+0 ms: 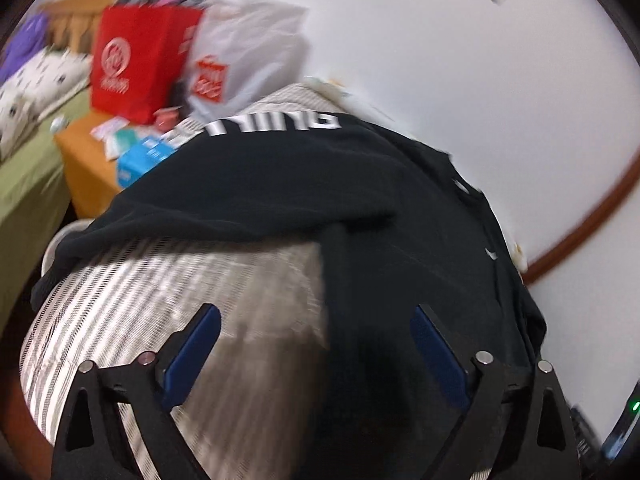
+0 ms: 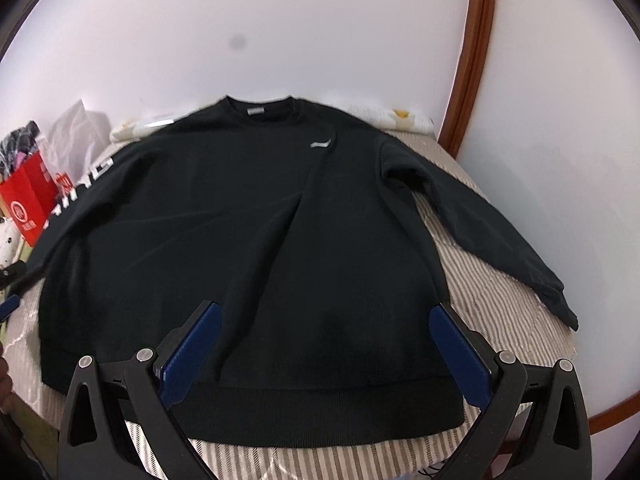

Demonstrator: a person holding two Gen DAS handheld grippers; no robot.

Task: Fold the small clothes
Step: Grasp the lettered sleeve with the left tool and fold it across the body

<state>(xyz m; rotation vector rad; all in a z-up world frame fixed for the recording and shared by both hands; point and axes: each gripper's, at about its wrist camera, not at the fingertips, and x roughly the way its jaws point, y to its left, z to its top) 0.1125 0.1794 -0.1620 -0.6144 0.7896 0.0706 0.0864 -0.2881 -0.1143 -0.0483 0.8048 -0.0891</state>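
Note:
A black sweatshirt [image 2: 248, 232] lies spread flat, front up, on a striped bedcover [image 2: 500, 300]. Its collar points to the wall and both sleeves are spread out. The right sleeve [image 2: 488, 232] reaches the bed's right edge. The left sleeve [image 1: 256, 160] carries white lettering. My right gripper [image 2: 320, 320] is open and empty, above the hem [image 2: 320, 412]. My left gripper [image 1: 316, 320] is open and empty, over the sweatshirt's left side [image 1: 400, 260] and the bedcover [image 1: 160, 300]. The left wrist view is blurred.
A red paper bag [image 1: 140, 60] and a white plastic bag [image 1: 248, 52] stand on an orange bedside table [image 1: 88, 168] left of the bed. A green bed with a patterned pillow [image 1: 36, 88] lies further left. A white wall [image 2: 320, 20] and brown door frame [image 2: 476, 40] stand behind.

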